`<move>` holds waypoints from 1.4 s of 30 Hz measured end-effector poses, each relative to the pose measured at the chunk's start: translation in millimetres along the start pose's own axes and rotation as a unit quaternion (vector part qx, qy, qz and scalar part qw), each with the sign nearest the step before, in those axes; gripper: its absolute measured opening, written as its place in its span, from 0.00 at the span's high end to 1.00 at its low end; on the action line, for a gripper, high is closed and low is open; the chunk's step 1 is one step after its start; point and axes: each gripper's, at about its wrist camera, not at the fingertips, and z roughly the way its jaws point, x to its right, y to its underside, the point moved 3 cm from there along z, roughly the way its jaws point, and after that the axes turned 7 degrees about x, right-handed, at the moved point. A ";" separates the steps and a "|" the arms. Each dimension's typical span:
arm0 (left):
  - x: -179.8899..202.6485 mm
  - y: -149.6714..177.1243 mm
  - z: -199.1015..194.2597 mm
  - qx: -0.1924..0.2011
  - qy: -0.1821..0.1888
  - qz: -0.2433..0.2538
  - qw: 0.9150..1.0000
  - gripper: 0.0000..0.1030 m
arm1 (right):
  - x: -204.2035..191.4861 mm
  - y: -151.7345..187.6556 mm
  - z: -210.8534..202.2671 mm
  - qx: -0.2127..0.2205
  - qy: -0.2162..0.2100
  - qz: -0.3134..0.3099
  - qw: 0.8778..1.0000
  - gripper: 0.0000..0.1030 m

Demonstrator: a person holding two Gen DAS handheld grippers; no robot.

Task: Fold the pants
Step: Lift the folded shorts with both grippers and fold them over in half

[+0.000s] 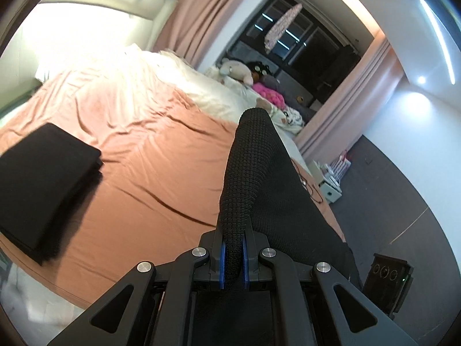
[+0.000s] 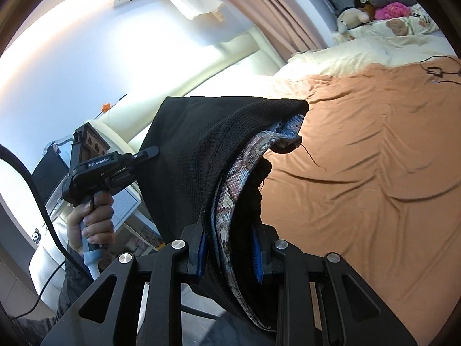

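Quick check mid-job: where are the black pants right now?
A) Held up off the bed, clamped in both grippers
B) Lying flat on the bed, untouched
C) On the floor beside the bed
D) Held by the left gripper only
A: the left gripper and the right gripper each have their jaws shut on the pants, which hang in the air above the bed.

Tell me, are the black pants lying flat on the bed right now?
No, the black pants hang in the air, clamped by the right gripper and the left gripper, above the orange sheet.

Left hand-held gripper (image 1: 233, 262) pinches black pants (image 1: 259, 178) above the bed (image 1: 138, 158).
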 end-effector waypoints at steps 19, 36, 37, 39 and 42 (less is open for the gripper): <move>-121.0 -34.8 -58.9 0.047 -0.044 -0.028 0.998 0.92 | -10.2 -12.6 108.0 -0.057 -0.045 -0.040 0.997 0.78; -222.9 -67.4 -92.4 0.078 -0.109 -0.062 0.989 0.92 | -55.2 2.0 236.0 -0.091 -0.076 -0.064 0.991 0.78; -228.5 -70.2 -95.3 0.081 -0.114 -0.062 0.988 0.92 | -58.1 2.0 243.2 -0.093 -0.079 -0.066 0.990 0.78; -240.0 -75.3 -99.7 0.084 -0.126 -0.062 0.987 0.92 | -64.0 3.1 257.6 -0.099 -0.083 -0.070 0.989 0.78; -260.8 -82.7 -106.2 0.088 -0.140 -0.071 0.984 0.92 | -74.5 4.7 283.1 -0.111 -0.092 -0.074 0.987 0.78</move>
